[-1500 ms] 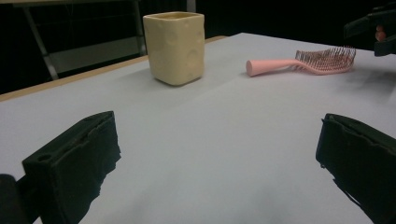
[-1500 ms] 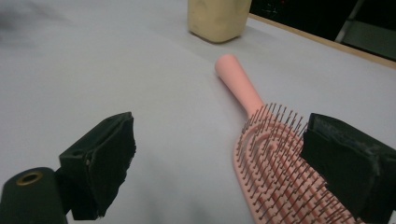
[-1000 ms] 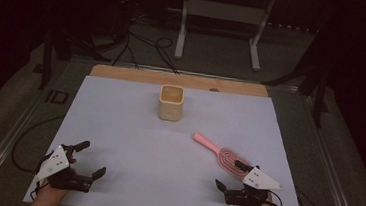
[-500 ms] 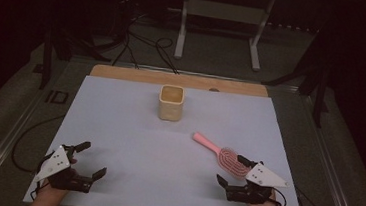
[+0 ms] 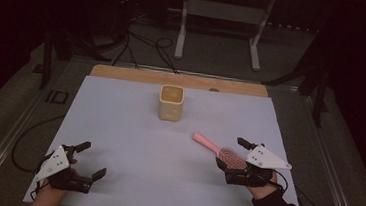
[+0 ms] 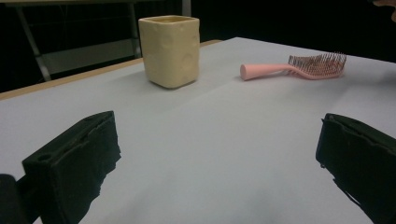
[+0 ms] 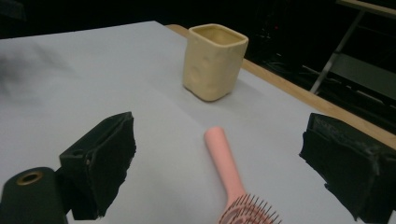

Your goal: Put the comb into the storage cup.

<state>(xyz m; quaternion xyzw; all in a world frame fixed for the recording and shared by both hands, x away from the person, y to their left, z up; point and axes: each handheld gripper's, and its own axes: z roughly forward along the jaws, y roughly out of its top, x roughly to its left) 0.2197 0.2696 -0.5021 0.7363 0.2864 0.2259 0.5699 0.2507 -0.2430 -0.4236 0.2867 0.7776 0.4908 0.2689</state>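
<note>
On the white rectangular table (image 5: 127, 143), the cream square ceramic cup (image 5: 171, 102) stands upright at the far centre. The pink plastic hairbrush (image 5: 219, 152) lies bristles-up, near the right edge. Approach step: the right gripper (image 7: 219, 172) straddles the brush with jaws wide and empty; next, lower and close on the handle, while the left gripper (image 6: 210, 158) rests wide apart, empty.

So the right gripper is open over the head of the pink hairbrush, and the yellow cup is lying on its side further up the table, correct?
Not quite. The yellow cup stands upright with its opening facing up, as the high view shows. The rest holds: the right gripper is open over the head of the pink hairbrush, and the cup is further up the table.
</note>
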